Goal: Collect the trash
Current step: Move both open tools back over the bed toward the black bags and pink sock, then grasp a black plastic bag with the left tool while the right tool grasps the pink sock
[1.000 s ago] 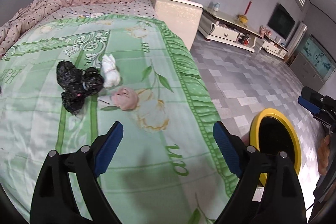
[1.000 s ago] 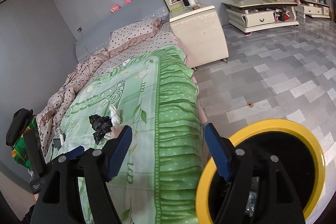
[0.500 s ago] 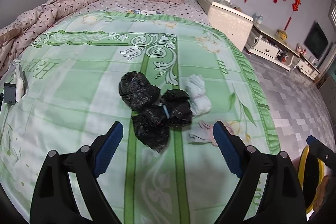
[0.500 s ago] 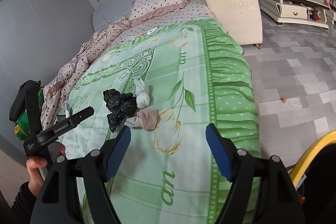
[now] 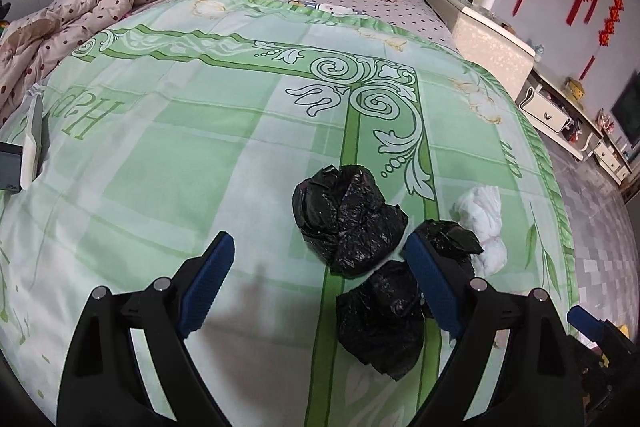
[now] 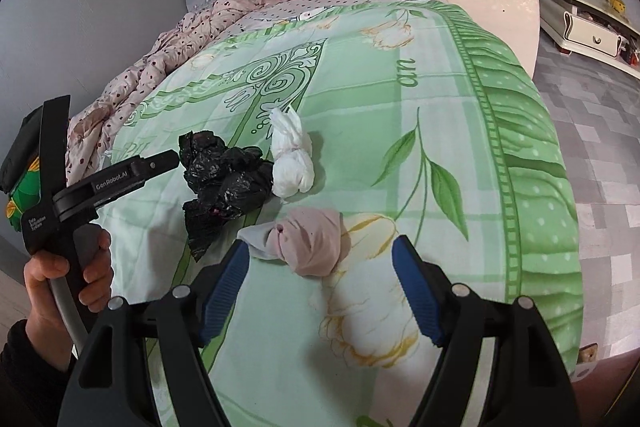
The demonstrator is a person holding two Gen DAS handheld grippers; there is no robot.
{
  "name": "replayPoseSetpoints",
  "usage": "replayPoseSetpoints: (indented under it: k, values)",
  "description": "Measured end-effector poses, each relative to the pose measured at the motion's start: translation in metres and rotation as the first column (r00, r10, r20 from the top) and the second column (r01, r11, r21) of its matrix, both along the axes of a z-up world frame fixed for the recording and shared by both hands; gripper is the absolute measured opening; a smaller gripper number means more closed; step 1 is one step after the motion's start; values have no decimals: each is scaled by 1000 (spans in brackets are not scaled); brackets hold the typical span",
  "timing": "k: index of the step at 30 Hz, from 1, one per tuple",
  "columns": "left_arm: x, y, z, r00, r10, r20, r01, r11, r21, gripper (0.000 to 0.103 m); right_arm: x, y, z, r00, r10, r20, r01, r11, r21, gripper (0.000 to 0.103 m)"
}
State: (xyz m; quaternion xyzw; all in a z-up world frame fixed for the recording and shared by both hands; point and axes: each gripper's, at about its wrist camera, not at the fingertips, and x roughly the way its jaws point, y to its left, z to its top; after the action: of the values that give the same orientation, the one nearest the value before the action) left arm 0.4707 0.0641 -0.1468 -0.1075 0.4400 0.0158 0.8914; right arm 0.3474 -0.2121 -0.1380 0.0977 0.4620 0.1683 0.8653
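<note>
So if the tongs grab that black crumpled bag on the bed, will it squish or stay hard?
The black crumpled bag will probably squish: it looks like thin, wrinkled plastic film, so likely light too. Its shiny surface could be a bit slippery. Loose flaps stick out, so it may partly unfold or dangle when lifted off the green bedspread.

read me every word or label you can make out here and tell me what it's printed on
"GenRobot.AI": white lettering on the black left gripper.
"an": green script on the green floral bedspread.
Another green word on the bedspread, upside down in the left wrist view: not surely readable.
Small white label on the gripper's black crossbar: too small.
</note>
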Motion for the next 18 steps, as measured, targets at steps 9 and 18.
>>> replayPoseSetpoints:
  k: [9, 18]
  values:
    - [37, 0, -34, 1000, 14, -26, -14, 1000, -8, 84, 14, 23, -27, 1000, 15, 5, -15, 997, -73, 71]
    - [48, -30, -45, 996, -88, -10, 88, 996, -12, 47, 15, 40, -40, 998, 61, 2, -61, 995, -78, 47]
